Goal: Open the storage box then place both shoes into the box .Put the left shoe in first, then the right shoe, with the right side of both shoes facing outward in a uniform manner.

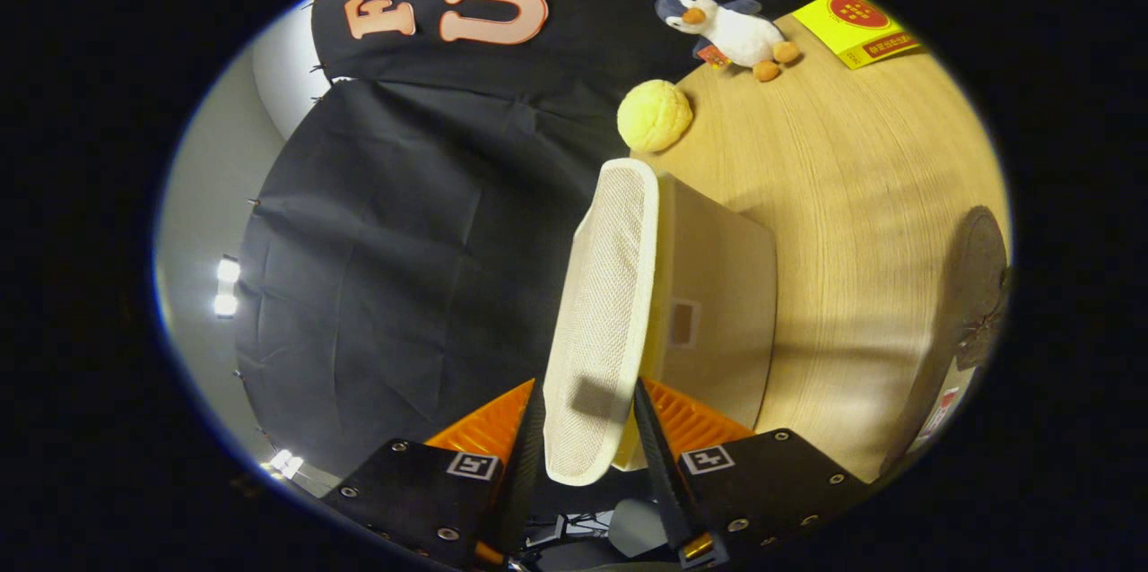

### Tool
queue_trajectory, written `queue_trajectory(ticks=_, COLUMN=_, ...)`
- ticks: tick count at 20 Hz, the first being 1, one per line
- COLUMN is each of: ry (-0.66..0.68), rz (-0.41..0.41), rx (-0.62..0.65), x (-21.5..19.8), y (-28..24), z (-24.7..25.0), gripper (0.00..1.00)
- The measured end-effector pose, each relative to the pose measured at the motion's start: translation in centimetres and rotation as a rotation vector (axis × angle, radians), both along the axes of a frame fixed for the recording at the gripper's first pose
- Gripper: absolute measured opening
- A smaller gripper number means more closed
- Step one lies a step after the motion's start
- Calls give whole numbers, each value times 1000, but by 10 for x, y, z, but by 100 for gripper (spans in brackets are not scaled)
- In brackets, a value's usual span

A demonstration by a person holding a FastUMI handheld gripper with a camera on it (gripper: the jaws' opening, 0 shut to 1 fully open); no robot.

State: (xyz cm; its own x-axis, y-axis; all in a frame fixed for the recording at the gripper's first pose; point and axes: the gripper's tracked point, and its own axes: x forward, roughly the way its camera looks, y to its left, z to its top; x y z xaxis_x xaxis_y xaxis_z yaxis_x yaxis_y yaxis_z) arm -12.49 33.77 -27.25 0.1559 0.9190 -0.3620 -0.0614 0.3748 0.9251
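The gripper is closed on the mesh lid of the storage box, one finger pressing each side of the lid's edge. The box sits on the wooden table. Beyond the box lie a yellow ball, a plush penguin and a yellow packet.

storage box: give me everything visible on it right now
The storage box is a cream, fabric-looking box standing on the wooden table. Its lid, a mesh-textured panel with a pale rim, is swung up on edge, so the box is open. The gripper has the lid's near edge between its two fingers, which look to be pressing on it. A small label patch sits on the box's side. A yellow ball lies just beyond it.
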Motion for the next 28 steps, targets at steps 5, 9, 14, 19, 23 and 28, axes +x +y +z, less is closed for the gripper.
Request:
queue_trajectory(ticks=5, ry=-121, rz=11, rx=48, x=6, y=30, z=68, gripper=37)
queue_trajectory(ticks=9, ry=-209, rz=40, rx=16, x=10, y=72, z=96, gripper=29)
queue_trajectory(ticks=14, ry=-254, rz=64, rx=-2, x=10, y=135, z=133, gripper=15)
queue_trajectory(ticks=19, ry=-278, rz=96, rx=-64, x=-4, y=204, z=140, gripper=16)
queue_trajectory(ticks=23, ry=-266, rz=129, rx=-124, x=-14, y=249, z=121, gripper=18)
queue_trajectory(ticks=28, ry=-333, rz=185, rx=-197, x=-23, y=256, z=101, gripper=81)
